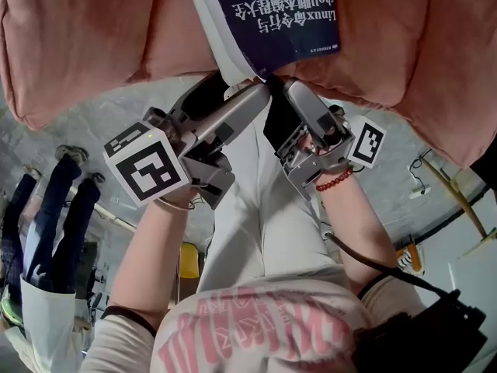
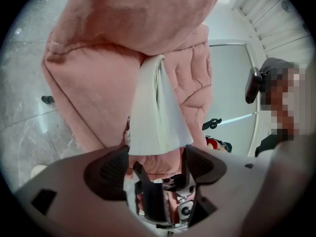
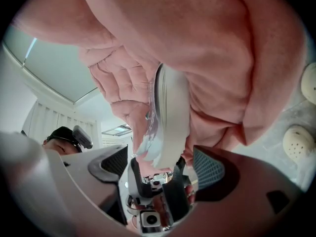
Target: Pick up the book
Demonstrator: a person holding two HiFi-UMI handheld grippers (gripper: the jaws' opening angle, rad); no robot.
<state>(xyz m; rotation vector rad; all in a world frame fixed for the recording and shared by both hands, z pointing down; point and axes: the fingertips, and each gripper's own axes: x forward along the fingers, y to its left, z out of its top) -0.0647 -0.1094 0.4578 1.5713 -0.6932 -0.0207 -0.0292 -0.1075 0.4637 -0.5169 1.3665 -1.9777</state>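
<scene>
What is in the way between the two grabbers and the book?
Nothing visible is in the way. The edge of the book sits right between the open jaws of the left gripper and the right gripper. The pink cushion is only under and behind the book.

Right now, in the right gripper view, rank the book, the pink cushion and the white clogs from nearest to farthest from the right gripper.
1. The book: its page edge stands between the open jaws of the right gripper.
2. The pink cushion: just behind the book, filling the top of the view.
3. The white clogs: on the floor, far right.
</scene>
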